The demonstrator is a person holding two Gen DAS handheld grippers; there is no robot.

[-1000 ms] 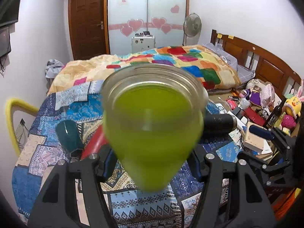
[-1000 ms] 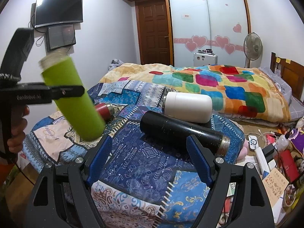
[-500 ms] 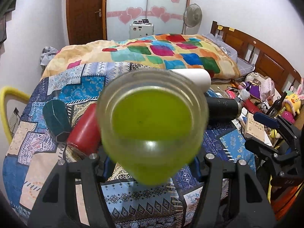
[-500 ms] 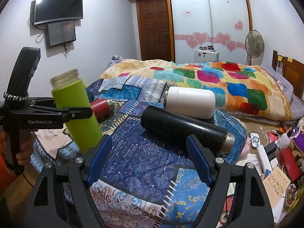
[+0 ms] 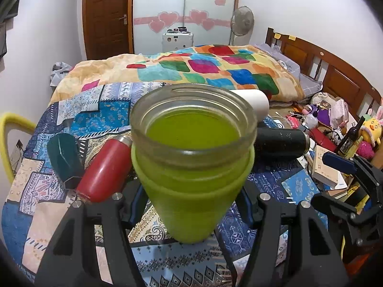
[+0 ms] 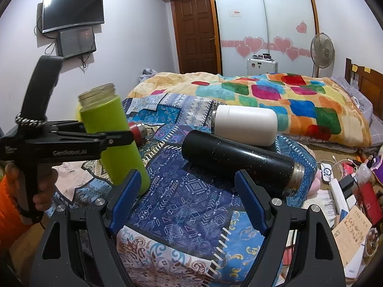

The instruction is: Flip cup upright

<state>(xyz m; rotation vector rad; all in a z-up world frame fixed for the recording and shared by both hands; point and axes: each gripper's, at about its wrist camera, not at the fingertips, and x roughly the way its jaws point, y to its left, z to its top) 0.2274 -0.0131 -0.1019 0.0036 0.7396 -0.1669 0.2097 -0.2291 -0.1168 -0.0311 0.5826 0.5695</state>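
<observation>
A lime green cup (image 5: 191,179) with a clear threaded rim fills the left wrist view, mouth up. My left gripper (image 5: 191,205) is shut on its body. In the right wrist view the same cup (image 6: 112,138) stands almost upright, tilted slightly left, its base at the patterned blanket (image 6: 186,191), with the left gripper (image 6: 105,141) clamped around its middle. My right gripper (image 6: 186,203) is open and empty, low over the blanket, right of the cup.
A black flask (image 6: 239,160), a white flask (image 6: 244,124), a red flask (image 5: 103,167) and a dark teal cup (image 5: 64,160) lie on their sides on the blanket. A colourful duvet (image 6: 263,95) lies behind. Clutter (image 5: 335,148) fills the floor at right.
My left gripper has turned the green cup from a strong tilt to nearly upright and lowered it toward the blanket. The right gripper has stayed put, open.
</observation>
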